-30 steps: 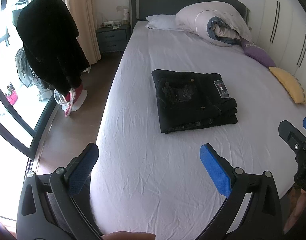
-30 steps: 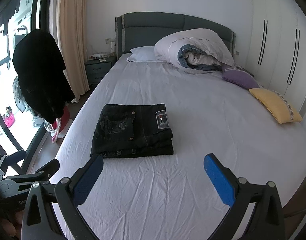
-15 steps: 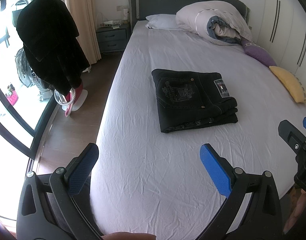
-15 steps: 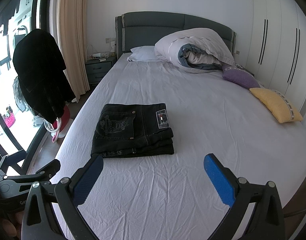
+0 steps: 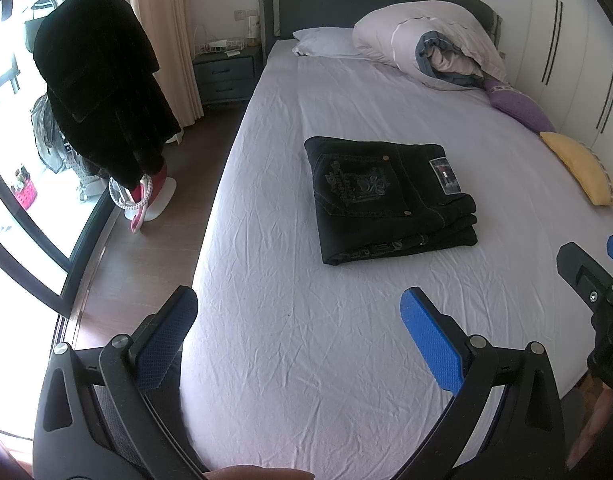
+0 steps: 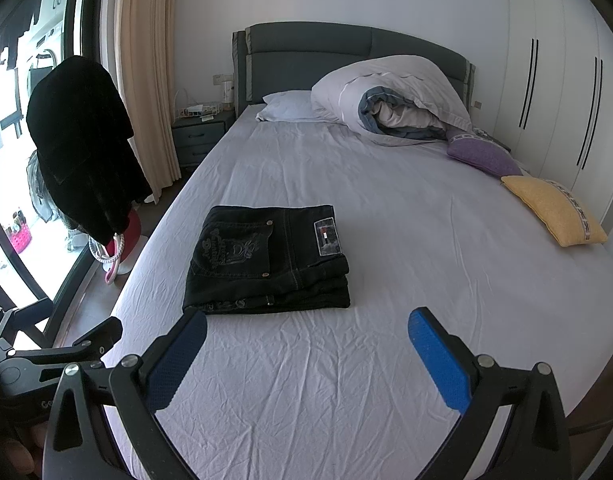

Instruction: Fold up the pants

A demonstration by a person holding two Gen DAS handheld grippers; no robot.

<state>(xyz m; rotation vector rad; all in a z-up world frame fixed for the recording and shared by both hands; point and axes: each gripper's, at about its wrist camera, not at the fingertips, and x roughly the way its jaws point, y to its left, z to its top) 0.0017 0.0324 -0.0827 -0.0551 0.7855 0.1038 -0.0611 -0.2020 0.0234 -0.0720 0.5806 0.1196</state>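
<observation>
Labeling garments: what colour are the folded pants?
Black, pale stitched emblem on the back pocket; pants show best in the right wrist view.

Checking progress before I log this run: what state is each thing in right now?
Pants: folded into a flat stack, lying on the bed sheet.
Left gripper: open, empty, clear of the pants.
Right gripper: open, empty, clear of the pants.
Duvet: bunched by the headboard.
</observation>
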